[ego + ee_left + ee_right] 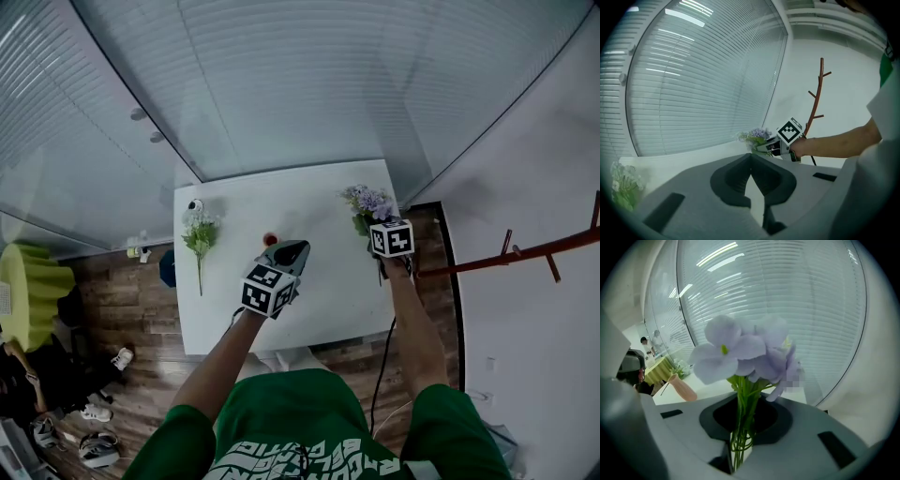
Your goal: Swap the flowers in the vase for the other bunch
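Note:
A bunch of pale purple flowers (745,350) stands up between the jaws of my right gripper (740,446), which is shut on its green stems. In the head view that gripper (380,225) holds the purple bunch (368,201) above the table's right back corner. The pink vase (682,387) stands mid-table, seen from above as a small red ring (270,239). A white-and-green bunch (200,234) lies flat on the table's left side. My left gripper (292,251) hovers just in front of the vase; its jaws (751,164) meet at the tips with nothing between them.
The white table (319,300) stands against a curved glass wall with blinds. A red-brown branch-shaped coat rack (525,251) is at the right. A yellow-green table (33,291) and shoes (98,448) are on the wood floor at the left.

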The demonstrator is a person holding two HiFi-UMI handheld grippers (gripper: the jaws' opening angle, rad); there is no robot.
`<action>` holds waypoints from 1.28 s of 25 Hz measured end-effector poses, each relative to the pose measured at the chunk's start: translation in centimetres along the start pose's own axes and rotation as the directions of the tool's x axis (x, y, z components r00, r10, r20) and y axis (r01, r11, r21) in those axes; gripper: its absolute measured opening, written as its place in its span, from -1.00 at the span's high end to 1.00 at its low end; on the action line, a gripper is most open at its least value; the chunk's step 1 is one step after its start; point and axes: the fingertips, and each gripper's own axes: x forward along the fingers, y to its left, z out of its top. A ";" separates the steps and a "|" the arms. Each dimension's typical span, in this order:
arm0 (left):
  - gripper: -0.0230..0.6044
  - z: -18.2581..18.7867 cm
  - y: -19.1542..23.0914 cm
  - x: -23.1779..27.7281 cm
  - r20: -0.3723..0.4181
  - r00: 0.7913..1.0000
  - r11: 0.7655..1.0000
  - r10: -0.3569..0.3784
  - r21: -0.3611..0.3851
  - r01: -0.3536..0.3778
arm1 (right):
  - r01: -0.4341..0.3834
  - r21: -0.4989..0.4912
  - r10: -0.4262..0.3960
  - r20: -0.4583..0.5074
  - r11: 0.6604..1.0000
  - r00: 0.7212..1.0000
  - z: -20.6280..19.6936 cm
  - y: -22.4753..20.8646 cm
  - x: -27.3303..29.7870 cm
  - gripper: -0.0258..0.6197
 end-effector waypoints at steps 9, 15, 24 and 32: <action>0.90 1.7 0.4 -3.8 0.063 0.997 0.999 0.033 0.000 -0.033 | 0.013 -0.083 0.005 0.217 0.996 0.976 7.9 2.8 -6.8 0.76; 0.90 2.4 1.2 -6.2 0.101 0.992 0.998 0.070 -0.003 -0.070 | 0.022 -0.130 0.020 0.310 0.991 0.951 11.0 4.6 -10.2 0.76; 0.90 2.1 3.2 -10.4 0.132 0.980 0.989 0.148 -0.034 -0.145 | -0.027 -0.178 0.092 0.374 0.984 0.923 13.3 9.1 -10.4 0.76; 0.90 0.5 6.6 -14.6 0.141 0.957 0.966 0.255 -0.084 -0.245 | -0.130 -0.240 0.226 0.434 0.962 0.872 16.1 16.0 -8.6 0.76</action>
